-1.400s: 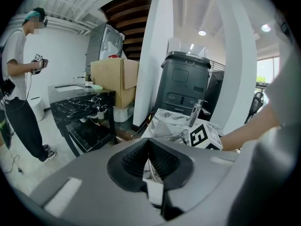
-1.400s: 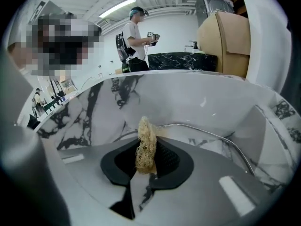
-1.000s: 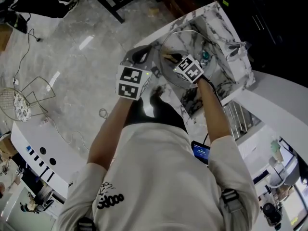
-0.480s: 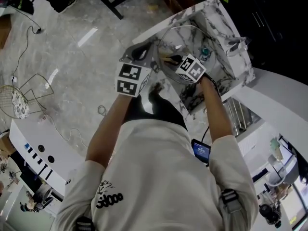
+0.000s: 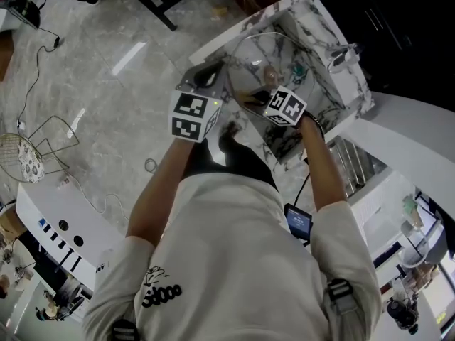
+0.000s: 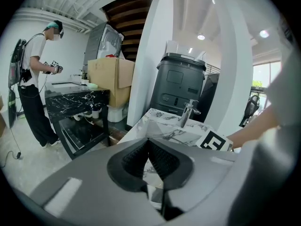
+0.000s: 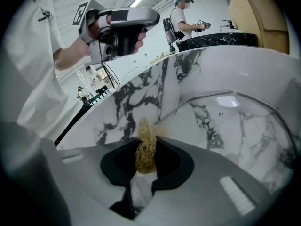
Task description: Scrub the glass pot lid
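Scrubbing is the step in hand, by my reading. Marble sink [image 5: 321,34] carries everything: the glass pot lid [image 5: 264,61] stands tilted in its basin, toward the sink's near edge, not lying flat. Left tool [image 6: 149,144] has its jaws closed, and the lid's thin rim seems to be pinched between them, steadying it. Right tool [image 7: 146,160] is clamped on a tan fibrous scrubber [image 7: 146,145], whose tip points at the lid's lower rim.

The next move likely calls for pressing the scrubber onto the glass and stroking across it while the left grip holds firm, since a tilted lid could swing or slip.

Head view shows the lid's whole circle and the 2 tools at its near rim, but not their jaws. Only the right gripper view shows the scrubber, and only the left gripper view shows the rim caught edge-on. Whether scrubber and glass touch, I cannot tell.
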The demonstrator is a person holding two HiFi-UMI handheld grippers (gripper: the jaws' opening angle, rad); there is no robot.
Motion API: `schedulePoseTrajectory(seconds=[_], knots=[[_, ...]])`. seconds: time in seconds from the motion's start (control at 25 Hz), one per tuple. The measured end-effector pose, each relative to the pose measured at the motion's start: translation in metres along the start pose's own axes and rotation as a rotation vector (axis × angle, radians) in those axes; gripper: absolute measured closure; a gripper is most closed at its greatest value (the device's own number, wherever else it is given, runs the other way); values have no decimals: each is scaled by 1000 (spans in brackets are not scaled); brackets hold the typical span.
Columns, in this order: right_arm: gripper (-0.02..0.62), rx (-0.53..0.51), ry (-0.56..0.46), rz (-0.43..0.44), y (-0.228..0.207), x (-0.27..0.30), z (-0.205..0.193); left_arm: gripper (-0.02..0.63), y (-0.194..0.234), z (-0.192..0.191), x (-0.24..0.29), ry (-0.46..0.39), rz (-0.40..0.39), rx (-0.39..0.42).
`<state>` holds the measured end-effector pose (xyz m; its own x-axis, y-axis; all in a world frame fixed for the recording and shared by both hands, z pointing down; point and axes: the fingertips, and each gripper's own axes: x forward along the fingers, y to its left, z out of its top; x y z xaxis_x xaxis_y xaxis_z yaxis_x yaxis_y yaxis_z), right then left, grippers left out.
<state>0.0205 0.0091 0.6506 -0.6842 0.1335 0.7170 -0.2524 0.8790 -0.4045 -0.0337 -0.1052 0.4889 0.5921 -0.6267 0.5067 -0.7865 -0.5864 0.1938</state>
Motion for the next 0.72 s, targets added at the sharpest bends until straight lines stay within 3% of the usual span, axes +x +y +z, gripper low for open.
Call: schedulePoseTrajectory(seconds=[0.72], knots=[[543,-53,224,-14,25,-24,-56,594,-26,9,15,-12,-76,34]])
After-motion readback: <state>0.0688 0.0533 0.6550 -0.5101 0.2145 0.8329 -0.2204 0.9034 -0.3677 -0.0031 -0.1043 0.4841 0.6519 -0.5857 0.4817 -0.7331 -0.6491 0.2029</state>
